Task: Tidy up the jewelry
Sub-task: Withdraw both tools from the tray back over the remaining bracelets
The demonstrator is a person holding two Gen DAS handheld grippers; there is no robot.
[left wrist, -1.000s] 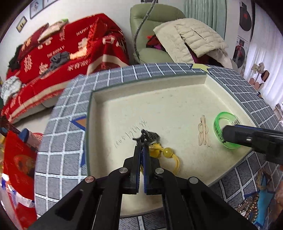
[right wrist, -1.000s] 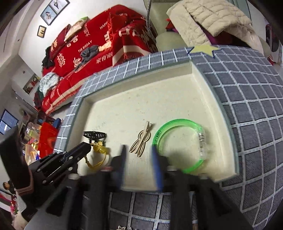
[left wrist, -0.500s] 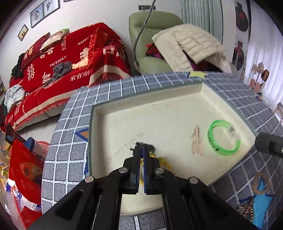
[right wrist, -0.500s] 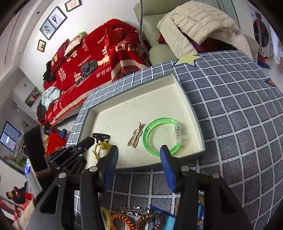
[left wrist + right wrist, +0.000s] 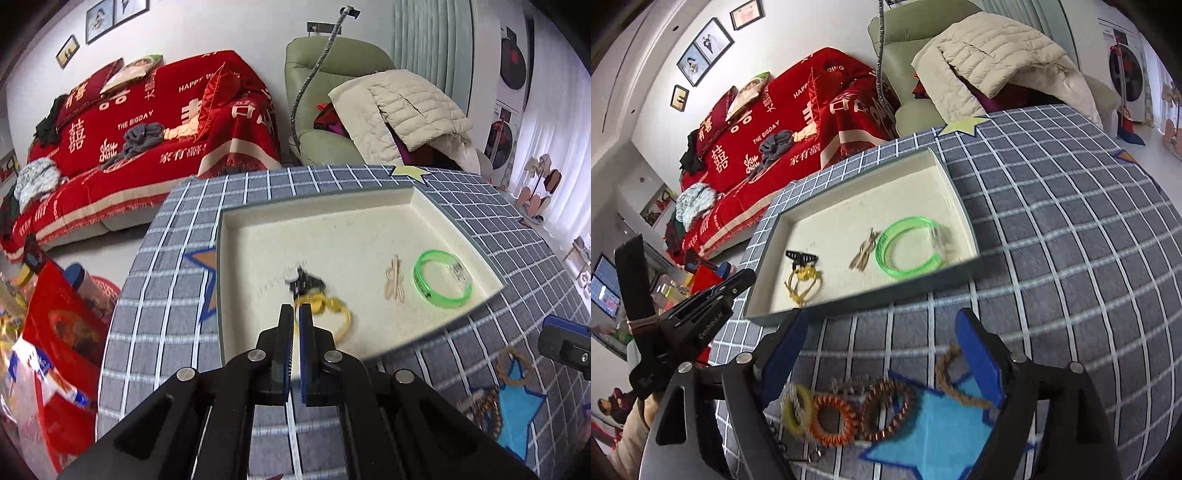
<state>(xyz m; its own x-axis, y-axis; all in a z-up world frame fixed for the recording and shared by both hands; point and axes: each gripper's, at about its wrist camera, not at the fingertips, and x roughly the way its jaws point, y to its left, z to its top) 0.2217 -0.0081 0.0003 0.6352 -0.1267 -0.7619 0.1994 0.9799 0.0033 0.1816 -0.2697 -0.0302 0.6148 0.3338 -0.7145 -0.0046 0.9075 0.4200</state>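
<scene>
Living room, red-covered sofa behind; grey checked tablecloth (image 5: 159, 295) carrying a shallow cream tray (image 5: 458, 229). Left wrist view: left gripper (image 5: 296, 314) with fingers pressed together, nothing between them, poised over the tray's near edge; black clip (image 5: 308, 282) and yellow cord (image 5: 332, 310) just beyond, tan hairpin (image 5: 394, 278) and green bangle (image 5: 443, 278) further right. Right wrist view: right gripper (image 5: 882, 332), jaws just opened wide and empty, above loose pieces outside the tray, namely a yellow hair tie (image 5: 798, 408), orange coil tie (image 5: 833, 419), brown coil tie (image 5: 888, 411) and braided band (image 5: 955, 380). Risks, as judged: ties lie touching, so one closing may lift two; coils may spring from the pads; blur hides small metal bits nearby
</scene>
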